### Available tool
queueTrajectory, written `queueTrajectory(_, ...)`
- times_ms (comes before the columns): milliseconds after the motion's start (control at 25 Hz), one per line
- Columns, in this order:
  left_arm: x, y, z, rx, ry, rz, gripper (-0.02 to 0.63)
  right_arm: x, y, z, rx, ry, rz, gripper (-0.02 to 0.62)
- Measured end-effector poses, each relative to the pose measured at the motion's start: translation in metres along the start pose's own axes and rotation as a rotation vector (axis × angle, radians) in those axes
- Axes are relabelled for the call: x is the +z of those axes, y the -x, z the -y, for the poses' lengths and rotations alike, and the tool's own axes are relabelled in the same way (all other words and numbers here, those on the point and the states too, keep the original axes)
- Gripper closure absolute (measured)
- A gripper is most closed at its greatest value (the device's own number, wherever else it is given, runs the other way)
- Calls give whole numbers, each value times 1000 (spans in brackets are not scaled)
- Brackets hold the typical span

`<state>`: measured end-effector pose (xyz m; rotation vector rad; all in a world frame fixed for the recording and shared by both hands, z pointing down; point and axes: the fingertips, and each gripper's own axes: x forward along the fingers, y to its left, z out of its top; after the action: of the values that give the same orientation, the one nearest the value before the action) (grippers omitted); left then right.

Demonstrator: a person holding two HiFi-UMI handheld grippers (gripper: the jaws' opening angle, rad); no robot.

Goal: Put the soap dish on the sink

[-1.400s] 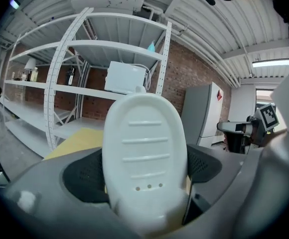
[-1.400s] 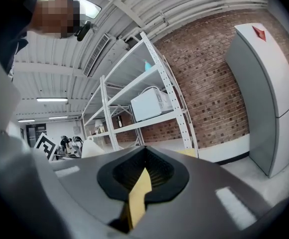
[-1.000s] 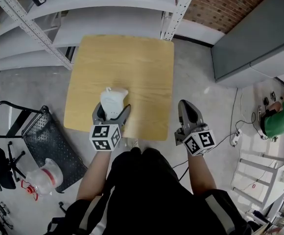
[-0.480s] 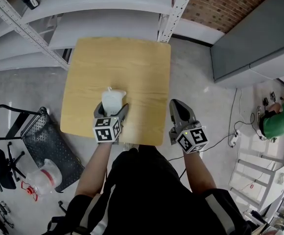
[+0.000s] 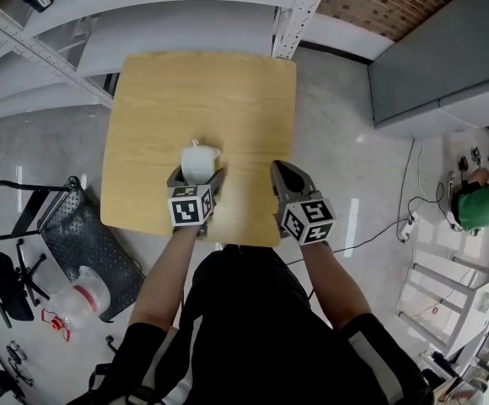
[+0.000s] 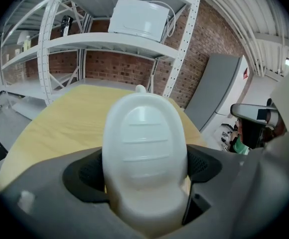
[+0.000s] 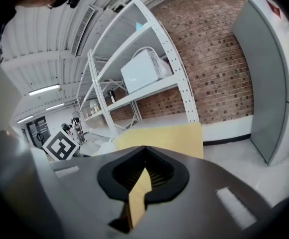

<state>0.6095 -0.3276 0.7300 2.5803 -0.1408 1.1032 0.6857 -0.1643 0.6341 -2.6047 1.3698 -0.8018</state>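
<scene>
Head view only: both grippers are seen from above at the near edge of the wooden table [image 5: 202, 99]. The left gripper [image 5: 196, 180] is over the near half of the tabletop. The right gripper [image 5: 285, 175] is at the near right corner, just beside the left one but apart from it.

Left gripper view only: the white soap dish [image 6: 144, 153] is clamped between the two jaws. Its ribbed, rounded face is turned to the camera and a small nub is seen at its far end. The jaws are held apart by the dish, which is pressed from both sides.

Right gripper view only: the jaws are brought nearly together, with just a thin slit left. Tabletop yellow shows through the slit and nothing is gripped. The left gripper's marker cube [image 7: 60, 148] is caught at the left edge.

A white box-shaped appliance [image 6: 137, 19] on the metal shelving [image 5: 185, 24] and a brick wall [image 7: 209, 59] are shown clearly in the gripper views. In the head view the appliance is cut off at the top edge.

Pose: the left forearm [image 5: 164, 268] and right forearm [image 5: 325, 268] are reached forward from a black-clad torso. Both grippers are pointed away from the body toward the shelving.

Whether the soap dish touches the table cannot be told, since its underside is hidden by the jaws. In the head view, only the far part of the dish is seen past the cube. At far right, a person in green [image 5: 480, 201] is cut off by the frame beside a grey cabinet [image 5: 438, 57]. A black trolley [image 5: 76, 234] lies on the floor at left.
</scene>
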Motion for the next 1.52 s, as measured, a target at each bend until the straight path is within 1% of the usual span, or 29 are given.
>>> queueTrajectory(120,-11,-9,3,3,-8,-42,152,-20,-18,-8,7,4,-72,591)
queueTrajectory(200,-16,-13,4,5,-15,-60,152,-26,-21,-12,16,7,-93,591)
queueTrajectory(360,-23,-23,1,16,-24,-96,152,-32,-19,-13,17,-1,-112,591)
queueTrajectory(600,-31,-35,-3,44,-42,-138,150,-32,-12,-4,-9,-31,-115,591)
queueTrajectory(840,-33,-40,-10,94,-77,-128,149,-29,-9,-1,-14,-40,-110,591)
queueTrajectory(960,-35,-42,-8,90,-71,-139,149,-29,-8,1,-16,-44,-116,591)
queueTrajectory(1200,-39,-48,-8,80,-121,-146,144,-25,-9,-4,4,-44,-115,591)
queueTrajectory(1280,-41,-47,-7,73,-117,-155,121,-24,-9,-7,12,-33,-116,591)
queueTrajectory(1360,-38,-43,-8,74,-97,-154,120,-22,-9,-8,16,-24,-114,591)
queueTrajectory(1520,-23,-29,-7,53,-72,-111,120,-20,-5,-9,8,-25,-99,591)
